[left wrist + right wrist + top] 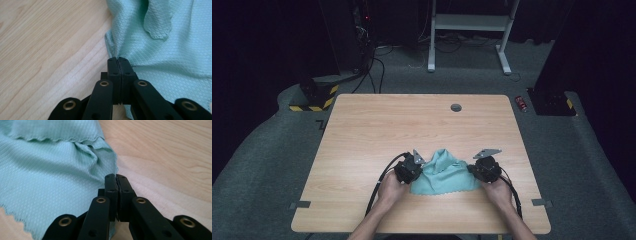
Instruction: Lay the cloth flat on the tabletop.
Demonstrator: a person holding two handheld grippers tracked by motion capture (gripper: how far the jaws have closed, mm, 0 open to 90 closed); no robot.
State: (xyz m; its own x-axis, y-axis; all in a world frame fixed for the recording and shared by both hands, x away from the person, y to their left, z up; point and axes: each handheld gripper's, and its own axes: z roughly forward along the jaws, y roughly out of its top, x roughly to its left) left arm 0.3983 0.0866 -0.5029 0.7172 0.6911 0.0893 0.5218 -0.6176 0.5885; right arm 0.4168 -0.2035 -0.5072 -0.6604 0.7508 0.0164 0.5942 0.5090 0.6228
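Observation:
A teal cloth [444, 174] lies bunched on the wooden table [412, 125], near its front edge, between the two hands. My left gripper [416, 170] is at the cloth's left edge. In the left gripper view its jaws are pressed together on a pinched fold of the cloth [160, 45], with the gripper [117, 60] low over the wood. My right gripper [473, 170] is at the cloth's right edge. In the right gripper view the gripper [116, 177] has its jaws closed on the cloth [45, 170] at its gathered hem.
A small round cable hole [456, 107] sits near the table's far edge. Tape tabs [300, 204] mark the front corners. Beyond the table stand a white desk frame [472, 30] and dark equipment with a striped base [314, 97].

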